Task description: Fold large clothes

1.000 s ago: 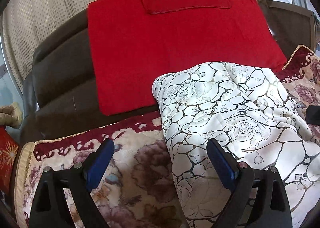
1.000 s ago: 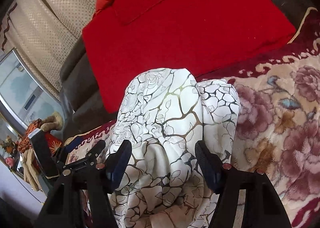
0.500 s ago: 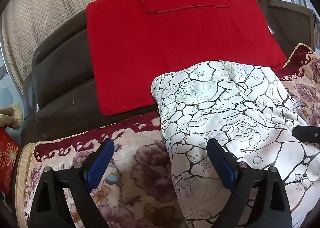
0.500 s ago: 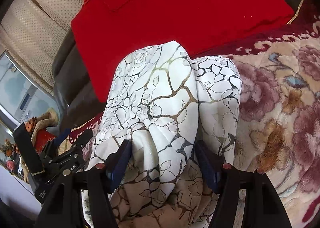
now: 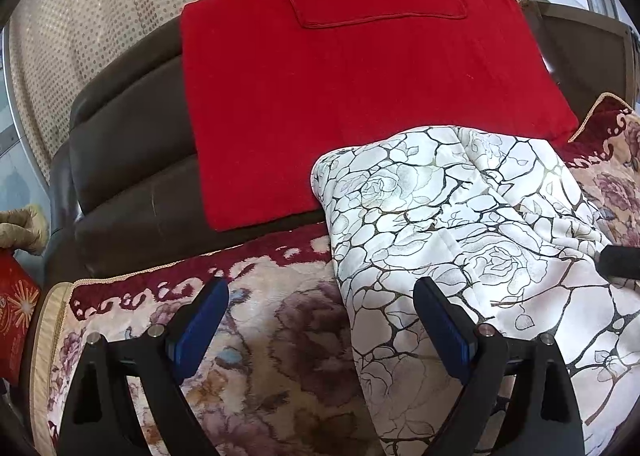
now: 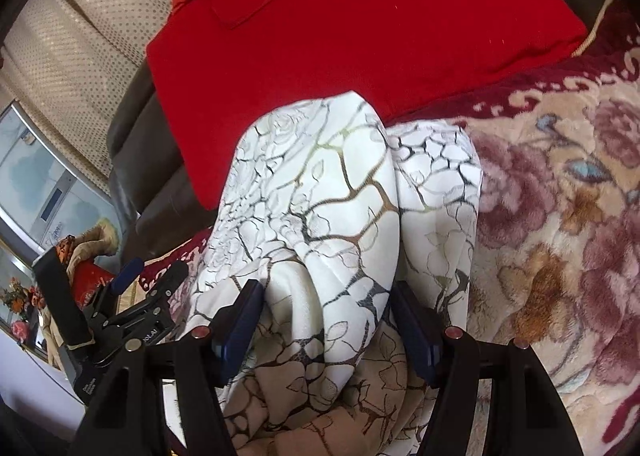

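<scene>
1 white rose-print garment [image 6: 320, 216] bunched on the floral blanket [image 6: 560, 216], rising as a thick fold straight ahead of the right gripper [image 6: 326, 330]. Jaws there straddling that fold, closed part-way, pads seemingly touching cloth; firm hold not certain. Left gripper [image 5: 320, 332] spread wide, gripping nothing, garment edge by its right finger. Folding judged early: cloth gathered, no flat, squared layers yet. Beyond both: 1 red cloth [image 5: 360, 96] draped over 1 dark sofa back [image 5: 132, 160]. 2 grippers in all.
</scene>
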